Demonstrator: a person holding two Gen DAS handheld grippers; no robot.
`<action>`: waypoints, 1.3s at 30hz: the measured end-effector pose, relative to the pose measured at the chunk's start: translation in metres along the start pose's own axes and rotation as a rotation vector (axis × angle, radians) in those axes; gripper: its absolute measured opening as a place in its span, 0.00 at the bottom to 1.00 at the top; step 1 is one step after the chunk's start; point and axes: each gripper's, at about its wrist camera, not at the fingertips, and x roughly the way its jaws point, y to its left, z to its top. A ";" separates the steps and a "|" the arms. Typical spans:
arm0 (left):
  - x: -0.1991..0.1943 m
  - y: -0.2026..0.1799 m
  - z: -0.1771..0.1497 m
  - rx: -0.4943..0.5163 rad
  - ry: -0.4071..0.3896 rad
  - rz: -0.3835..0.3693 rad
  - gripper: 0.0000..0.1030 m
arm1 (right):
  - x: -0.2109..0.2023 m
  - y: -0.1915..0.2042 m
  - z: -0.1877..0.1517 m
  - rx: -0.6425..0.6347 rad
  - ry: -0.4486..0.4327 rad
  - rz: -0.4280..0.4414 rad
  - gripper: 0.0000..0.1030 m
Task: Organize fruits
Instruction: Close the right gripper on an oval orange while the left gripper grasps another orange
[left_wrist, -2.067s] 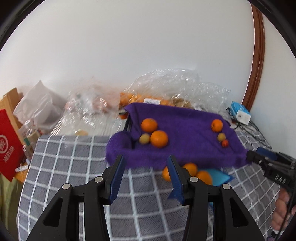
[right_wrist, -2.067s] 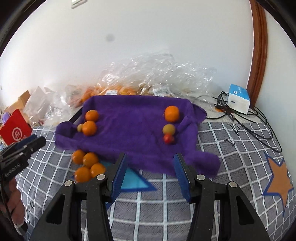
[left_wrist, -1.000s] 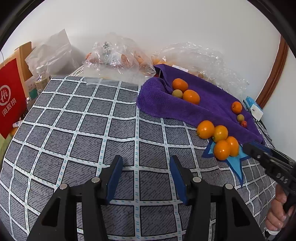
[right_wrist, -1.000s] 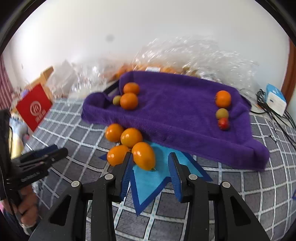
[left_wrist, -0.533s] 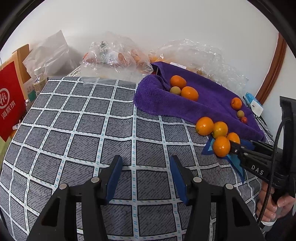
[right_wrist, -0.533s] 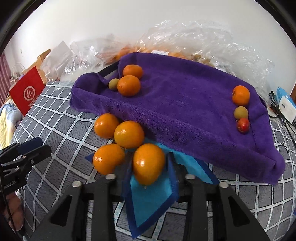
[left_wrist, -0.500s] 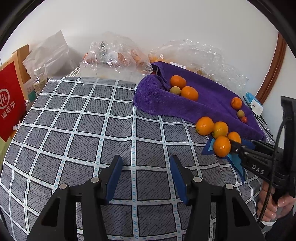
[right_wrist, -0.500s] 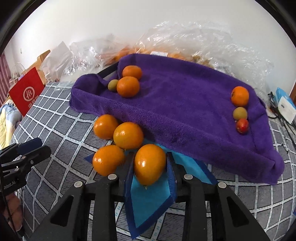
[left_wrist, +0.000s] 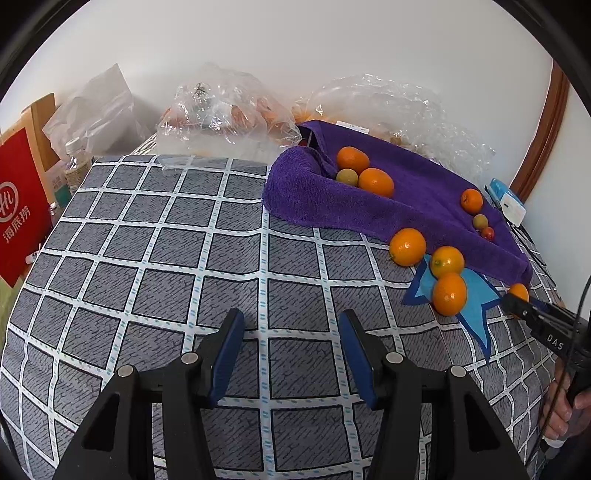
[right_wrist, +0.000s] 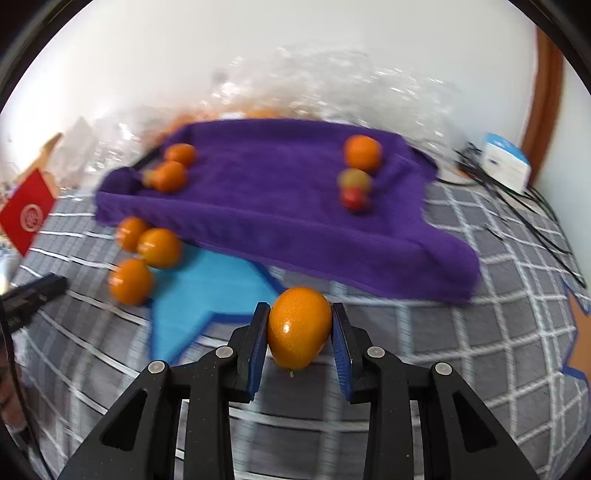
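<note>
On our left, the left claw (left_wrist: 291, 345) hangs with its fingers apart over the grey checked tabletop (left_wrist: 166, 258), holding nothing. Further right, three oranges (right_wrist: 142, 254) lie by the blue star patch (right_wrist: 207, 291), just in front of the purple towel (right_wrist: 266, 199), which carries more fruit at both ends. Right of the star, our right claw (right_wrist: 300, 338) is clamped on a single orange (right_wrist: 298, 328), raised clear of the cloth.

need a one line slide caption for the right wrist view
Right gripper clamps an orange above the checked cloth, three oranges left beside the purple towel.
</note>
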 end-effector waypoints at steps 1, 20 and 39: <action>0.000 0.000 0.000 0.004 0.002 0.000 0.50 | -0.001 -0.005 -0.001 0.003 0.005 -0.007 0.32; 0.002 -0.056 0.031 0.097 0.059 -0.089 0.48 | -0.009 -0.030 -0.013 0.110 -0.041 0.053 0.32; 0.050 -0.079 0.047 0.062 0.040 -0.146 0.31 | -0.003 -0.031 -0.012 0.117 -0.024 0.048 0.32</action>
